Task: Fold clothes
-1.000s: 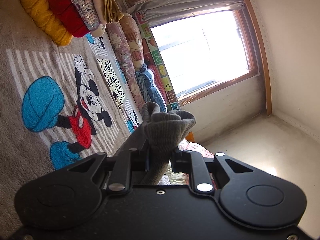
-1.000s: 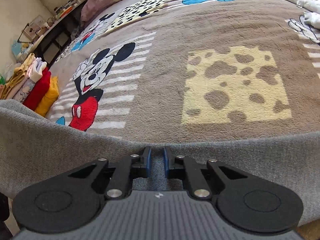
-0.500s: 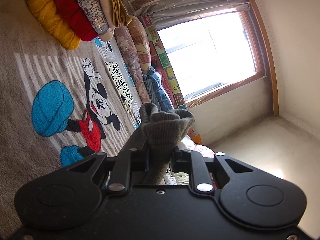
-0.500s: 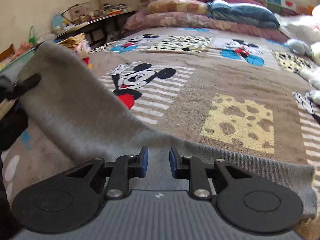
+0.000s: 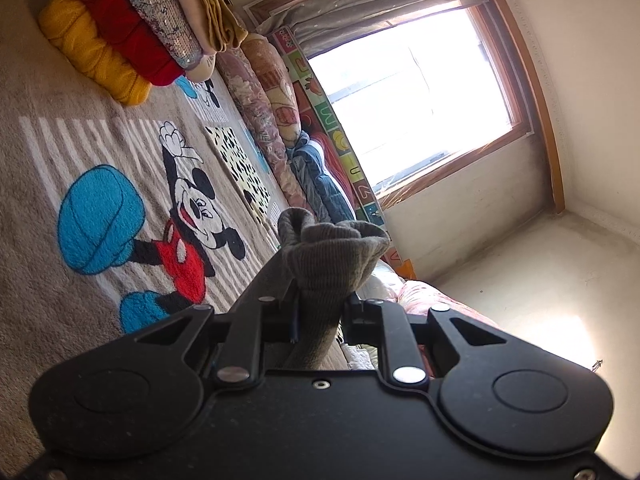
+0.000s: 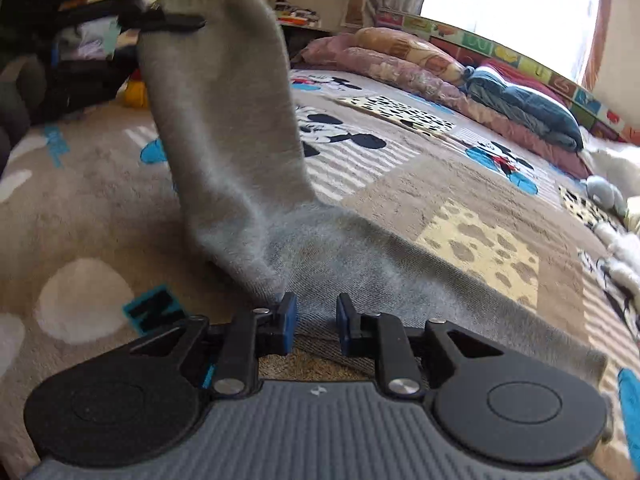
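A grey knit garment [image 6: 224, 128] hangs as a long strip from my left gripper [image 6: 168, 22], seen at the upper left of the right wrist view, down to the bed, where the rest of it lies spread across the blanket. In the left wrist view my left gripper [image 5: 318, 314] is shut on a bunched end of the grey garment [image 5: 332, 248]. My right gripper [image 6: 312, 326] is open, its blue pads apart just above the garment's near edge, holding nothing.
A brown Mickey Mouse blanket [image 6: 460, 184] covers the bed. Folded yellow, red and sequined clothes [image 5: 116, 32] are stacked at one side. Pillows and bedding [image 6: 440, 76] line the window side. White soft items [image 6: 616, 236] lie at the right.
My right gripper has opened and let go of the garment's edge. My left gripper has lifted its end up, so the garment now hangs as a strip.
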A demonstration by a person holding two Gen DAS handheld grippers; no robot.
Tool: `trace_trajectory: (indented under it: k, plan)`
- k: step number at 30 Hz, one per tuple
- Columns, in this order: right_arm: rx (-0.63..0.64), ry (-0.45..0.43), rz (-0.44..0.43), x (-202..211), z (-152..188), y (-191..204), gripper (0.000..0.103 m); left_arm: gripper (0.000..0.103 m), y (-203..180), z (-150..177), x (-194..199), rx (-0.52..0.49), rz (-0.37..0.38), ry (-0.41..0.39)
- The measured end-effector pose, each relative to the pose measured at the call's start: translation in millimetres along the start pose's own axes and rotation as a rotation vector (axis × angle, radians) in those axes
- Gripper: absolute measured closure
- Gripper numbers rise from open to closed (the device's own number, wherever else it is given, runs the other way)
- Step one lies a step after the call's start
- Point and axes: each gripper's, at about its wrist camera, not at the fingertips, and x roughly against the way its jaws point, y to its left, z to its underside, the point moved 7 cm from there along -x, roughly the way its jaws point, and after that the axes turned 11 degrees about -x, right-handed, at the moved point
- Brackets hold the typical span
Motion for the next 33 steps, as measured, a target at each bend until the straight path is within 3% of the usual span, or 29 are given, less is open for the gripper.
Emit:
trace_trajectory:
  k: [6, 11, 15, 17, 19, 23, 26, 27, 28, 29, 33]
  plan:
    - [-0.116, -0.183, 0.018, 26.9, -10.4, -33.4, 0.08, 0.086, -3.3, 1.5, -3.7, -0.016, -0.009, -0.011]
    - [-0.197, -0.028, 0.02, -3.5, 22.8, -58.1, 0.08, 0.086, -1.4, 0.8, -5.7, -0.032, -0.018, -0.005]
    - [-0.169, -0.124, 0.017, 11.1, 15.4, -49.1, 0.079, 0.086, -1.8, -1.4, -6.7, -0.042, -0.014, -0.005]
    - [-0.168, -0.087, 0.058, 4.2, 20.0, -51.8, 0.074, 0.086, -3.7, -0.8, -6.9, -0.053, -0.01, -0.004]
    - [-0.242, -0.033, 0.044, 1.1, 26.3, -63.7, 0.071, 0.086, -6.1, -0.2, -7.1, -0.066, -0.008, -0.002]
    - [-0.321, -0.086, 0.029, 20.2, 18.6, -85.6, 0.07, 0.086, -13.4, 0.7, -8.0, -0.097, -0.008, 0.0]
    - [-0.392, -0.12, 0.044, 33.3, 15.4, -110.8, 0.064, 0.086, -25.3, 4.1, -9.9, -0.128, -0.008, 0.004]
    - [-0.397, -0.078, 0.052, 27.3, 21.4, -119.3, 0.055, 0.086, -30.3, 5.9, -10.5, -0.139, -0.007, 0.006]
    - [-0.394, -0.012, 0.061, 16.9, 30.7, -127.8, 0.054, 0.086, -35.2, 7.7, -11.0, -0.149, -0.005, 0.009]
    - [-0.391, -0.013, 0.039, 15.0, 35.1, -132.9, 0.054, 0.086, -42.0, 9.7, -11.3, -0.164, -0.003, 0.012]
    - [-0.456, -0.145, -0.054, 53.5, 30.1, -149.3, 0.054, 0.086, -69.1, 17.6, -13.6, -0.229, -0.014, 0.016]
